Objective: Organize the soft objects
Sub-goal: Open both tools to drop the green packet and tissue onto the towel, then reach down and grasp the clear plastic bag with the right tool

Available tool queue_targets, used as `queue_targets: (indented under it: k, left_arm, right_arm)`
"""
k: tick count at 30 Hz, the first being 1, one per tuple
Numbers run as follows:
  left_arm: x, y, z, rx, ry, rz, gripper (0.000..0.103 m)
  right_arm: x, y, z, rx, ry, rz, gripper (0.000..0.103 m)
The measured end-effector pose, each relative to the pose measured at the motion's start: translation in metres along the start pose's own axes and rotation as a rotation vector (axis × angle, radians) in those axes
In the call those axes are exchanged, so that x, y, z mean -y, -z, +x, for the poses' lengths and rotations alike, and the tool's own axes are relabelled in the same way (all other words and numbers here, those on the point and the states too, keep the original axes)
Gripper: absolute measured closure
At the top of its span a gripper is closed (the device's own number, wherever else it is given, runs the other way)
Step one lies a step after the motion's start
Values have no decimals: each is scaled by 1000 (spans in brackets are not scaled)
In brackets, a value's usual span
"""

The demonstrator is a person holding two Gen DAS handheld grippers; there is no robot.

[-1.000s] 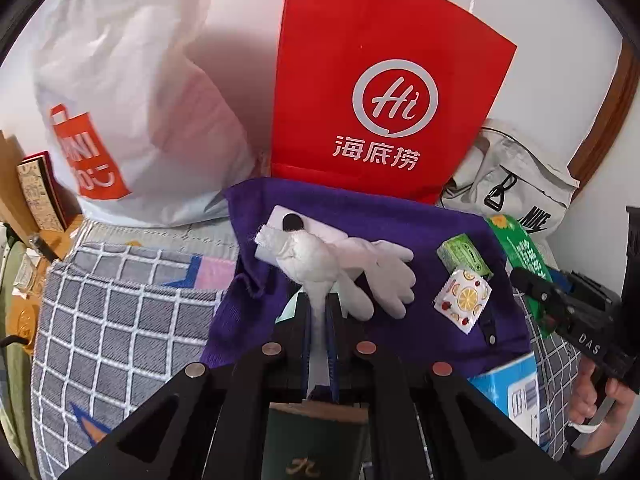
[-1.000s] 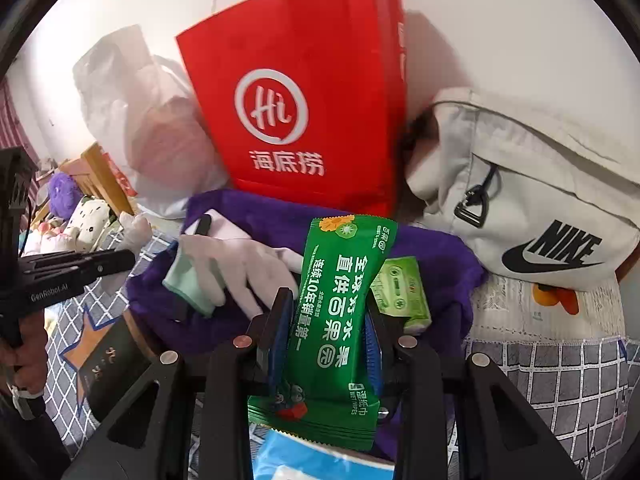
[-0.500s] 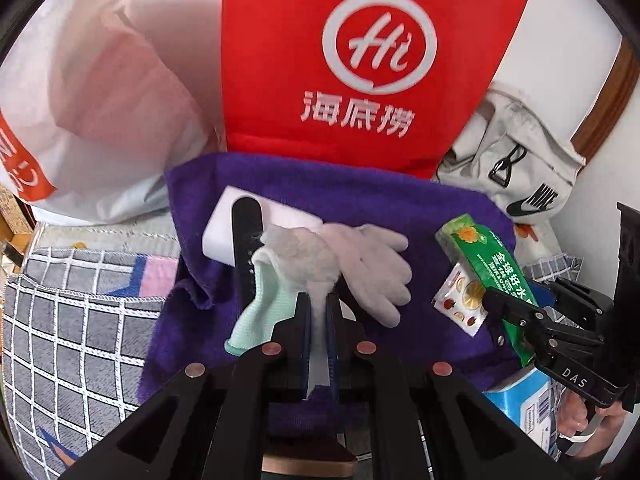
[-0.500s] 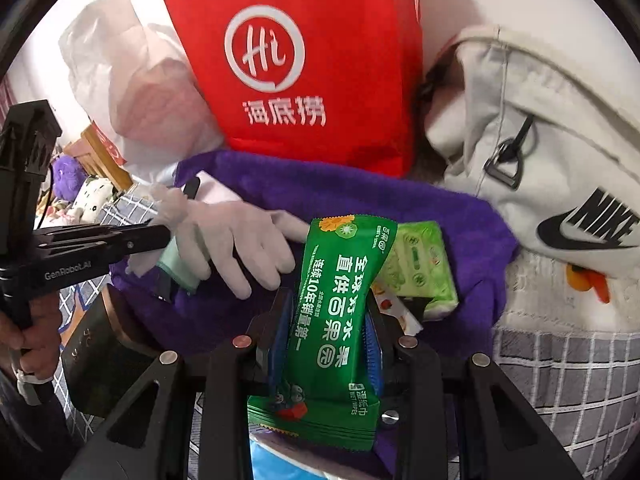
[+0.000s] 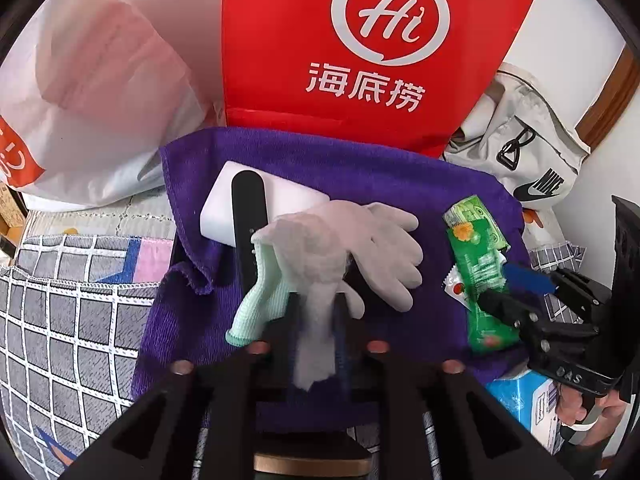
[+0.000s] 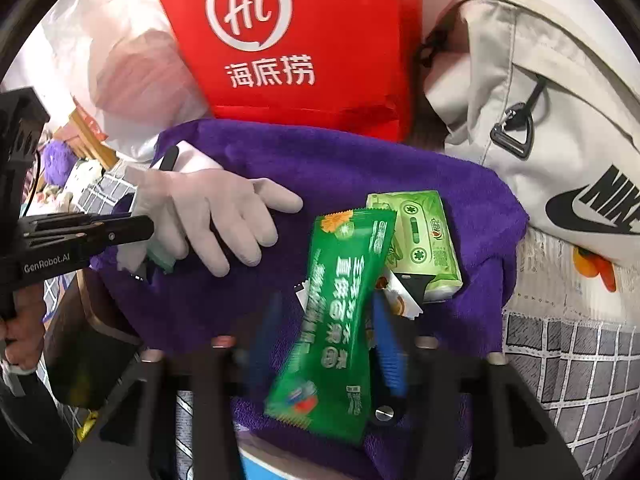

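Observation:
A purple towel [image 5: 360, 168] [image 6: 340, 160] is spread over the bed. On it lies a white knit glove [image 5: 384, 248] [image 6: 224, 216] beside a mint-cuffed glove [image 5: 260, 288]. My left gripper [image 5: 317, 304] [image 6: 140, 224] is opening; the white glove's crumpled wrist end still hangs between its fingers, no longer squeezed. My right gripper [image 6: 326, 308] [image 5: 496, 286] is opening too. A green snack packet [image 6: 340, 300] [image 5: 480, 264] sits tilted and loose between its blue pads [image 6: 386, 340], low over the towel. A light green tissue pack [image 6: 420, 240] lies just behind it.
A red paper bag [image 5: 360, 60], a white plastic bag [image 5: 100, 100] and a grey Nike bag [image 6: 540, 120] stand behind the towel. A white block [image 5: 288, 192] with a black strip [image 5: 248, 208] lies on the towel. Checked bedspread [image 5: 60, 320] lies left; a blue-white box [image 5: 524, 404] front right.
Both grippers have sunk toward the towel. Both pairs of jaws have parted. The green packet has tipped sideways out of the right grip, and the glove has come down onto the towel.

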State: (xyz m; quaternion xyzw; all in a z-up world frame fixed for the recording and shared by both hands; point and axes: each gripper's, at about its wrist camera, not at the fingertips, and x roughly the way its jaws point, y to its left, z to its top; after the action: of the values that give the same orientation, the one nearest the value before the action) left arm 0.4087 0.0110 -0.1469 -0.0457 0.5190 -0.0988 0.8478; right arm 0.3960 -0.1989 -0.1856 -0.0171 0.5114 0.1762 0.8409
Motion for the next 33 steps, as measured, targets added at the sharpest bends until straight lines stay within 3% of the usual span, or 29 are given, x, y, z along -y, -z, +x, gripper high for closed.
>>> queue_targets:
  k: [2, 8, 19, 27, 33]
  left_arm:
    - [0, 2, -5, 9, -31, 8, 64]
    - [1, 8, -26, 28, -51, 4, 60]
    - [-11, 53, -93, 140, -77, -48, 60]
    - [-12, 107, -127, 154, -134, -46, 60]
    - [-17, 147, -133, 153, -114, -83, 57]
  right_arm:
    - [0, 0, -6, 19, 6, -3, 32]
    - [4, 1, -36, 77, 0, 47, 32]
    - [-32, 48, -103, 151, -31, 85, 31]
    - [-84, 107, -133, 97, -134, 72, 31]
    - [-120, 150, -137, 43, -189, 37, 31]
